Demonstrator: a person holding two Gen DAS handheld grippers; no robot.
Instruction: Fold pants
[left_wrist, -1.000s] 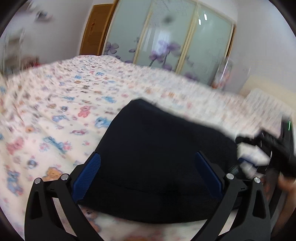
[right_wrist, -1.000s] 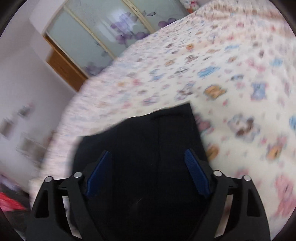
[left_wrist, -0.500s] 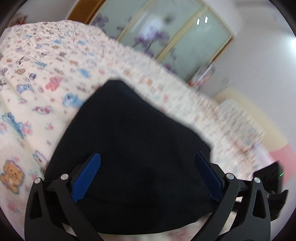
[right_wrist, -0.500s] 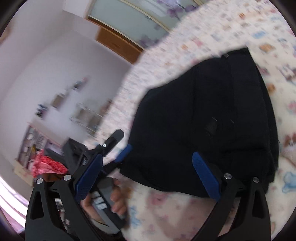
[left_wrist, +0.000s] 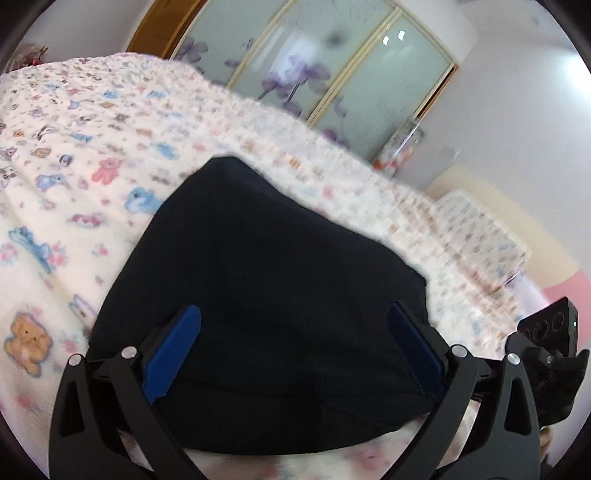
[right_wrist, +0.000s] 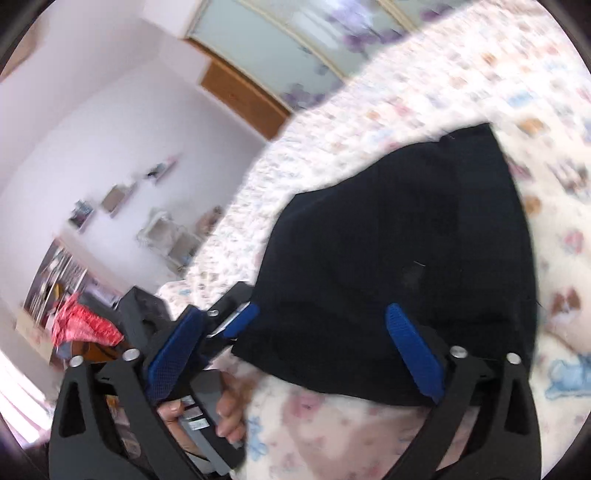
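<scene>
Starting at our left, the left gripper (left_wrist: 293, 334) stands with its blue pads spread wide and nothing pinched between them; the black pants (left_wrist: 273, 295), folded into a compact dark stack, lie on the bedspread (left_wrist: 74, 177) directly ahead of and beneath its fingers, the near folded edge running just under the pads. In that view the stack's left edge slopes away toward a far corner, and a broad run of printed cover lies open to its left and beyond it, up to the sliding wardrobe doors (left_wrist: 325, 70). Moving rightward, our right gripper (right_wrist: 291, 332) is likewise released, jaws at full spread and clear of the cloth as far as we can judge through the blur. The pants (right_wrist: 406, 251) sit ahead of it and toward its right finger, while its left finger hangs off the stack's left edge. There, in the right wrist view, the left gripper (right_wrist: 221, 325) and the hand (right_wrist: 225, 410) holding it show just beside the pants' near left corner. To the right of the stack the bedspread (right_wrist: 554, 229) lies open.
</scene>
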